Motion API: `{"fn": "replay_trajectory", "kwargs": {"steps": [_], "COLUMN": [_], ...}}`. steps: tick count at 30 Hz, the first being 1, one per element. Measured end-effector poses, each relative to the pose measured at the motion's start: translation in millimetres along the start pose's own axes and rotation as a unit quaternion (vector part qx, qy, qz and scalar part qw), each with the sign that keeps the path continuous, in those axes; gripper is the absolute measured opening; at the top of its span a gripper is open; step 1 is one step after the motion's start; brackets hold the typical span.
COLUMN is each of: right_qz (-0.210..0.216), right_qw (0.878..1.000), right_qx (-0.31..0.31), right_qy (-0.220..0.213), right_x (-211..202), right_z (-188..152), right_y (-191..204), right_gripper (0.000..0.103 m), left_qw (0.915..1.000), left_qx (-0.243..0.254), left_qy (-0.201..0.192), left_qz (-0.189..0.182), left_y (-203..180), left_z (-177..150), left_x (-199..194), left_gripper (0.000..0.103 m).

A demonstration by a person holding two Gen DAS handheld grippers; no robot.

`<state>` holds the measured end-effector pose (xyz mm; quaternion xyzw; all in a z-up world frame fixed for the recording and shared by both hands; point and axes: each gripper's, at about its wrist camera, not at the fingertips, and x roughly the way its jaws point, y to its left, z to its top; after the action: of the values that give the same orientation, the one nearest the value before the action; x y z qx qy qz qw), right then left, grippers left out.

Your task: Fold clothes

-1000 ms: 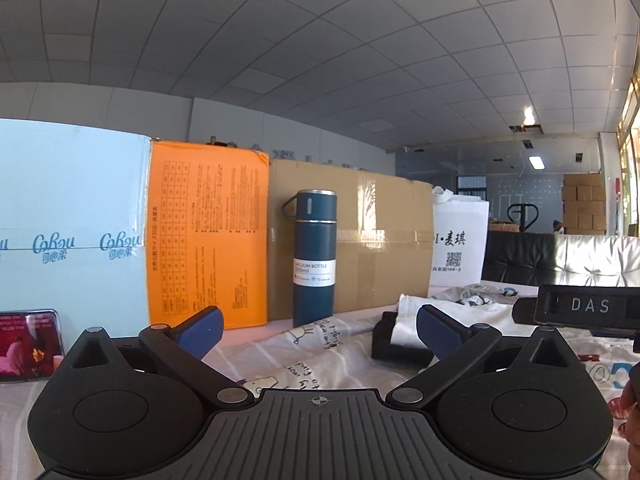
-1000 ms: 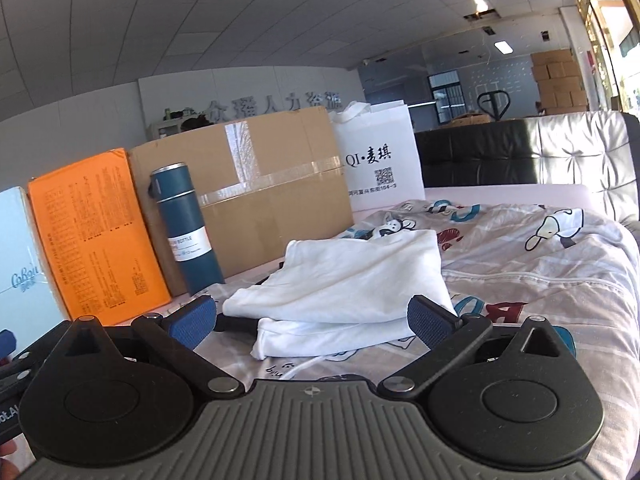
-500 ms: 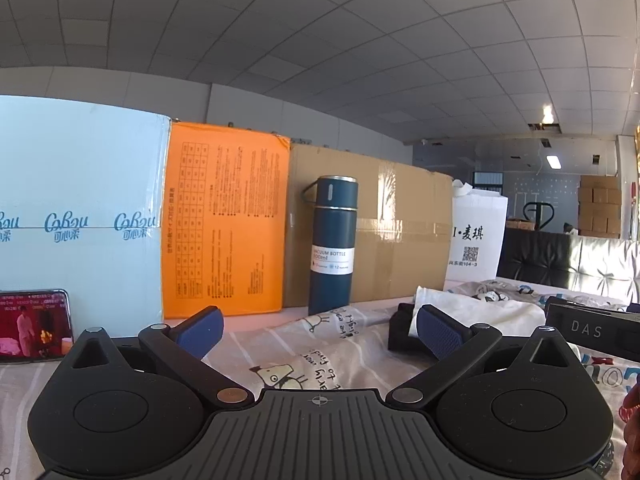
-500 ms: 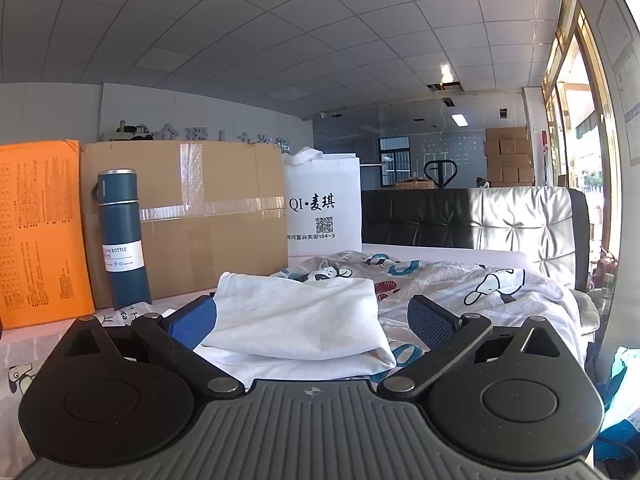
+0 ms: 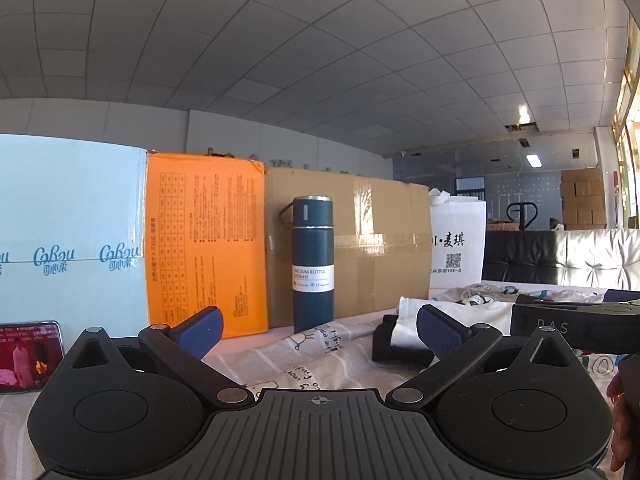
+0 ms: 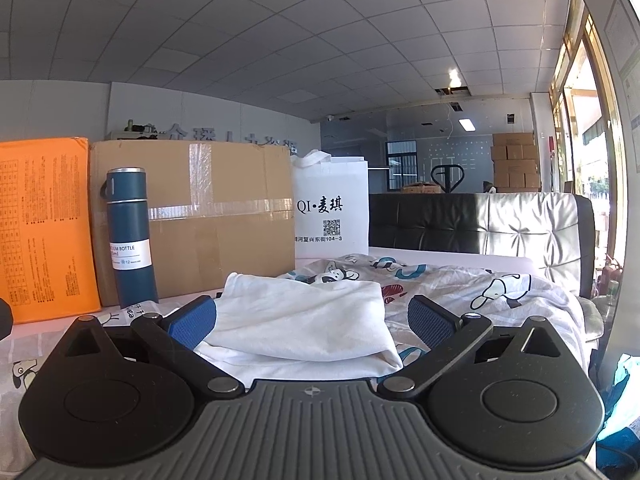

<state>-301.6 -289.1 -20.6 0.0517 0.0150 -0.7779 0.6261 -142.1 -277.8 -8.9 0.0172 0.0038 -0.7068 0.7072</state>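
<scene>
A folded white garment (image 6: 304,320) lies on the cartoon-print sheet (image 6: 460,280), right in front of my right gripper (image 6: 308,316), whose blue-padded jaws stand wide apart and hold nothing. The garment also shows in the left wrist view (image 5: 460,312), to the right, with a dark item (image 5: 384,340) under its left edge. My left gripper (image 5: 316,328) is open and empty, level above the sheet (image 5: 300,356), pointing at the boxes. The right gripper's black body (image 5: 576,324) is at the right edge of the left wrist view.
A blue vacuum bottle (image 5: 313,264) stands before a cardboard box (image 5: 380,248). An orange box (image 5: 204,240), a pale blue box (image 5: 68,232) and a white bag (image 5: 456,252) line the back. A phone (image 5: 28,356) leans at the left. A padded headboard (image 6: 500,232) is at the right.
Both grippers have tilted up to level and drawn back slightly. The right view has swung from looking down at the garment to looking across it. Both stay open.
</scene>
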Motion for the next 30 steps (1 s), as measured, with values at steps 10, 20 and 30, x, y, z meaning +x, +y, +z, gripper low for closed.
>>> {"fn": "replay_trajectory", "kwargs": {"steps": [10, 20, 30], "right_qz": [0.003, 0.003, 0.005], "right_qw": [1.000, 1.000, 1.000], "right_qx": [0.000, 0.008, 0.010], "right_qy": [0.000, -0.002, 0.001], "right_x": [-0.4, -0.5, -1.4], "right_z": [0.0, 0.0, -0.5], "right_y": [1.1, -2.2, -3.6], "right_gripper": [0.103, 0.103, 0.103], "left_qw": [1.0000, 1.0000, 1.0000], "left_qx": [-0.006, -0.004, -0.004], "left_qy": [0.004, 0.004, 0.004], "left_qz": [-0.002, -0.002, -0.002], "left_y": [1.6, 0.8, 0.5], "left_z": [0.2, -0.2, 0.1], "left_x": [1.9, 1.1, 1.2], "left_gripper": [0.103, 0.103, 0.103]}}
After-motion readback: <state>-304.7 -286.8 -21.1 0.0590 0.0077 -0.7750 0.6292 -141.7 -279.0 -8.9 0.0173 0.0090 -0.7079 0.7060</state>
